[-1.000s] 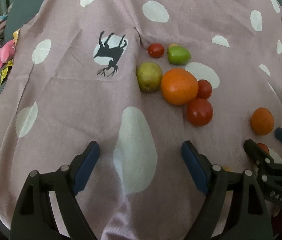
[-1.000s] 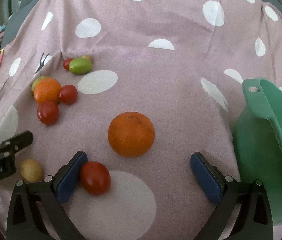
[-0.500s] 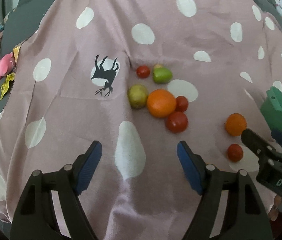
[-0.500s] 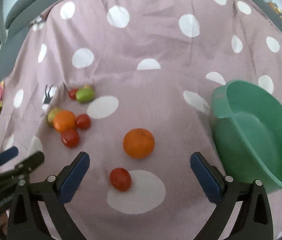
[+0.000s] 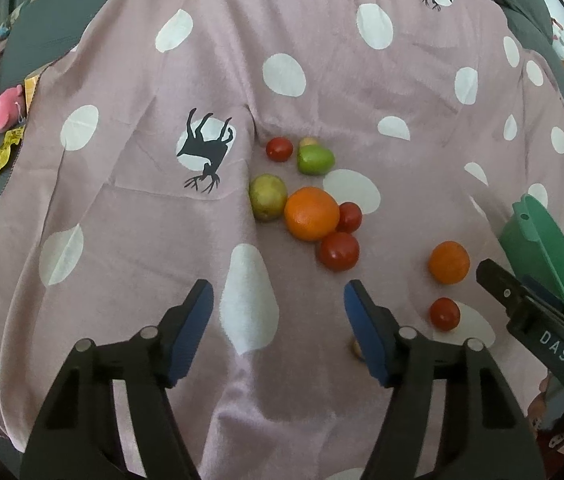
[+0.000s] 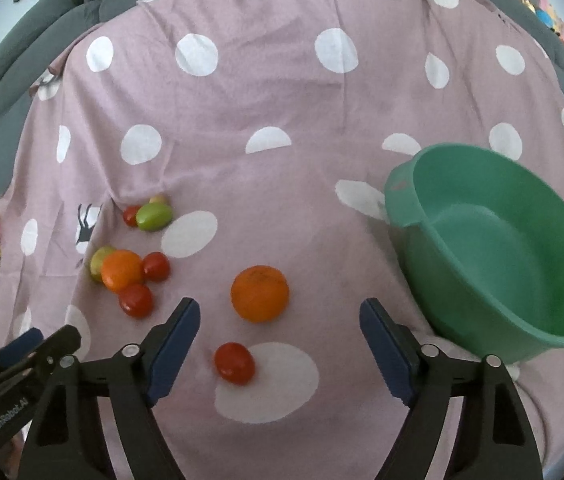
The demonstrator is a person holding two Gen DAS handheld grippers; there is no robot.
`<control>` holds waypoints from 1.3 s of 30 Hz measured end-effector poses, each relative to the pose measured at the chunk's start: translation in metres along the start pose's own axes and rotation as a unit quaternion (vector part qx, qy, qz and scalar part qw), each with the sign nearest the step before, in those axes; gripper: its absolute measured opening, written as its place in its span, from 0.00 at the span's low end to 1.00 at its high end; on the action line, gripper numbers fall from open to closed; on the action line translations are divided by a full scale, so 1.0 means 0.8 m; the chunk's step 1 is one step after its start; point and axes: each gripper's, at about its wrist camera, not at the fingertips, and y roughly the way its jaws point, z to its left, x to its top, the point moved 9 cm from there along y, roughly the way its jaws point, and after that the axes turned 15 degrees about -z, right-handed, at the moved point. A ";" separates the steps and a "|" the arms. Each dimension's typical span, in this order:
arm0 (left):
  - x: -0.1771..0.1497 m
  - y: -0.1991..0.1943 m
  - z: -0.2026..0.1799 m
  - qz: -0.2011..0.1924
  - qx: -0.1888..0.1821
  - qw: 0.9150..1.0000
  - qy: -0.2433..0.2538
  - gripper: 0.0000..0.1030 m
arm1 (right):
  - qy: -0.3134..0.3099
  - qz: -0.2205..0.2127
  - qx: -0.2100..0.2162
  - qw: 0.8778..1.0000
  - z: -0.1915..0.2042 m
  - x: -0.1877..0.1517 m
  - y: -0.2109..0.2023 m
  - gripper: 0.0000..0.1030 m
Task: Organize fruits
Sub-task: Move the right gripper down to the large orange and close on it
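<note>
Fruits lie on a mauve polka-dot cloth. A cluster holds a large orange, a yellow-green pear, two tomatoes, a green fruit and a small tomato. A lone orange and a tomato lie apart, just ahead of my right gripper. An empty green bowl stands to the right. My left gripper is open and empty, short of the cluster. My right gripper is open and empty.
A small yellowish fruit peeks from behind my left gripper's right finger. Grey cushions edge the cloth. A pink toy and wrappers lie off the cloth at the far left.
Both grippers have pulled back and up from the cloth, so more of it shows. The green bowl has come fully into the right wrist view. No fruit has moved.
</note>
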 end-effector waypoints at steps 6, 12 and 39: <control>0.001 -0.001 0.000 0.000 -0.009 1.000 -0.014 0.58 | 0.004 0.007 0.000 1.000 -0.002 -0.004 0.002 0.79; -0.002 0.000 0.000 0.004 -0.013 1.000 -0.020 0.58 | 0.015 0.014 -0.005 1.000 -0.012 -0.006 0.002 0.79; 0.025 -0.013 -0.036 -0.100 -0.049 0.993 0.037 0.56 | 0.004 0.022 -0.013 1.000 -0.030 0.000 0.004 0.79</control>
